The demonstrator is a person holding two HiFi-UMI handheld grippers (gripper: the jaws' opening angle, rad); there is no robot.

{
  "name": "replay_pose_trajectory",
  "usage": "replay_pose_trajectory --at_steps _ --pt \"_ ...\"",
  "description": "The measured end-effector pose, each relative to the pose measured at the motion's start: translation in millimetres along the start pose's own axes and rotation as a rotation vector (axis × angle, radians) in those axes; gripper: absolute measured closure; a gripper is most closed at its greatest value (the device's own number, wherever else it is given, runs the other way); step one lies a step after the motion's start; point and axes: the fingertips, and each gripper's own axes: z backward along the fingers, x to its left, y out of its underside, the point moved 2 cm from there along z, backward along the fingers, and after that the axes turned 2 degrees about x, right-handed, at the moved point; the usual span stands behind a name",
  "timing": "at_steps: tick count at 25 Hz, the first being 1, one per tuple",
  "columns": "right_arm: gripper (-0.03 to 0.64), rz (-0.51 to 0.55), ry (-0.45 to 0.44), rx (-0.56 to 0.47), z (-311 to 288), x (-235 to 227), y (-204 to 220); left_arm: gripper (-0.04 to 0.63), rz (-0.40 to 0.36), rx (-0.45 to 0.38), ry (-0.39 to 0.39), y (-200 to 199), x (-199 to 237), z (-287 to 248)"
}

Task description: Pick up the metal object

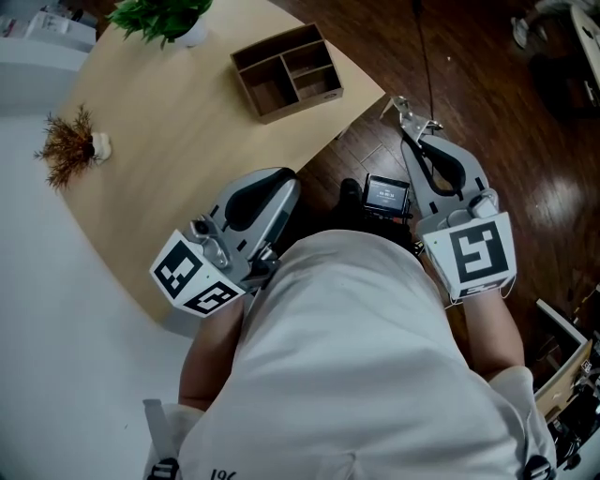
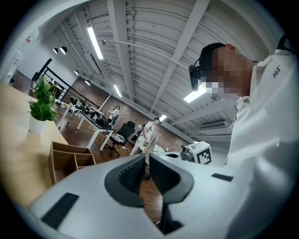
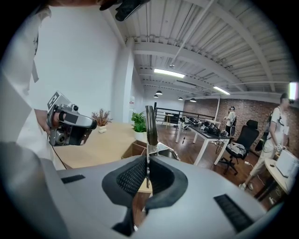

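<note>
A thin metal utensil stands upright between the pads of my right gripper, which is shut on its lower end. In the head view the same metal piece sticks out past the tip of the right gripper, which is over the dark wood floor to the right of the table. My left gripper is held close to the person's body at the table's near edge. Its jaws are shut with nothing between them. From the right gripper view the left gripper shows at the left.
A round light wooden table carries a brown compartment box, a green potted plant and a small dried plant. A black device with a screen hangs in front of the person. Desks and chairs stand farther off.
</note>
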Motion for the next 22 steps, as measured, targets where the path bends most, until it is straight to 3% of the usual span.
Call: replay_pose_trajectory --at_steps 22 --pt "0.612 0.034 0.005 -0.010 -2.6 -5.3 -10.2 0.591 0.005 0.005 0.002 -0.1 0.5 -1.4"
